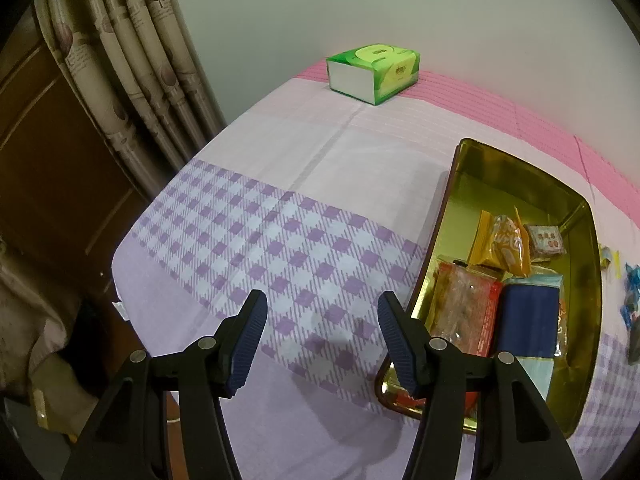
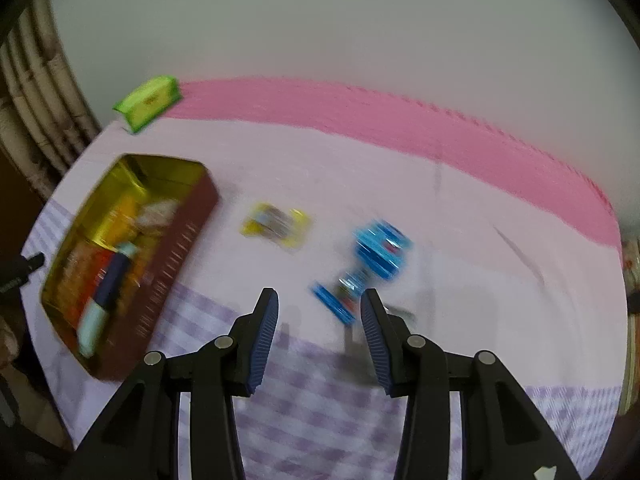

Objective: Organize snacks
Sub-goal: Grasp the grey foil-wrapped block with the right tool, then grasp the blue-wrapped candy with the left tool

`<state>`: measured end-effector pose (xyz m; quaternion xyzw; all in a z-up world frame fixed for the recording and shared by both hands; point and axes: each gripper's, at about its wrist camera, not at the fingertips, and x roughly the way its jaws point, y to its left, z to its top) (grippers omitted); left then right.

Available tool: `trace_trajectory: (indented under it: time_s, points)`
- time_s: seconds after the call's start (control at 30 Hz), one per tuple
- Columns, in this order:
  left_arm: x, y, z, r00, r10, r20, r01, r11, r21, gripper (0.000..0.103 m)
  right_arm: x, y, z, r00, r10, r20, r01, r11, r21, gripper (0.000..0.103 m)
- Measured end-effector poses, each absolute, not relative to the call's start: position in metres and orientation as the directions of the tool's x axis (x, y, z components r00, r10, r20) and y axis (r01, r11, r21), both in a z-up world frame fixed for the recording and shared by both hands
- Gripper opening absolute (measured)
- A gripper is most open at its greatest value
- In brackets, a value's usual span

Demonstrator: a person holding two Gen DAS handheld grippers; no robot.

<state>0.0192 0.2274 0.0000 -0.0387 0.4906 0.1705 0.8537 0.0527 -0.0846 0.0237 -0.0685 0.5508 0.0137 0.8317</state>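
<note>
The gold tin (image 2: pixel 188 216) sits on the left of the cloth-covered tabletop (image 1: pixel 280 184), already part-filled with packets, presumably the collecting place. The right claw (image 2: pixel 319 336), spread and empty, hangs above the blue packets (image 2: pixel 380 252); a yellow one (image 2: pixel 276 224) lies loose between them and the tin. The left claw (image 1: pixel 322 344) hovers spread beside the tin's near rim. There's open cloth all round; a green tissue box (image 1: pixel 374 70) sits far back.

Motion blur smears the whole right wrist view: the blue snack packets (image 2: pixel 372 264) ahead of the gripper and the yellow packet (image 2: pixel 276 224) further left lose all print. The tin's (image 2: pixel 176 248) contents merge into colour streaks.
</note>
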Motion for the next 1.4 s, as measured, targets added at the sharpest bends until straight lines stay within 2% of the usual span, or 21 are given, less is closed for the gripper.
trace_trajectory:
  time_s: [0.57, 0.77, 1.03, 1.4]
  points:
    - [0.018, 0.216, -0.002, 0.482, 0.297, -0.824, -0.311, 0.938, 0.155, 0.059, 0.036, -0.143, -0.027, 0.353, -0.054, -0.934, 0.043, 0.998, -0.042, 0.042]
    - [0.015, 0.196, 0.007, 0.541, 0.278, -0.794, -0.275, 0.950, 0.145, 0.059, 0.032, -0.151, -0.035, 0.383, -0.029, -0.923, 0.035, 0.999, -0.017, 0.035]
    - [0.014, 0.121, 0.026, 0.626, 0.173, -0.760, -0.077, 0.984, 0.160, 0.059, 0.023, -0.159, -0.034, 0.441, -0.020, -0.897, 0.001, 1.000, -0.022, 0.033]
    - [0.031, 0.000, 0.022, 0.639, -0.114, -0.760, 0.269, 0.959, 0.083, 0.059, 0.019, -0.226, -0.026, 0.495, -0.118, -0.861, 0.130, 0.990, -0.061, 0.033]
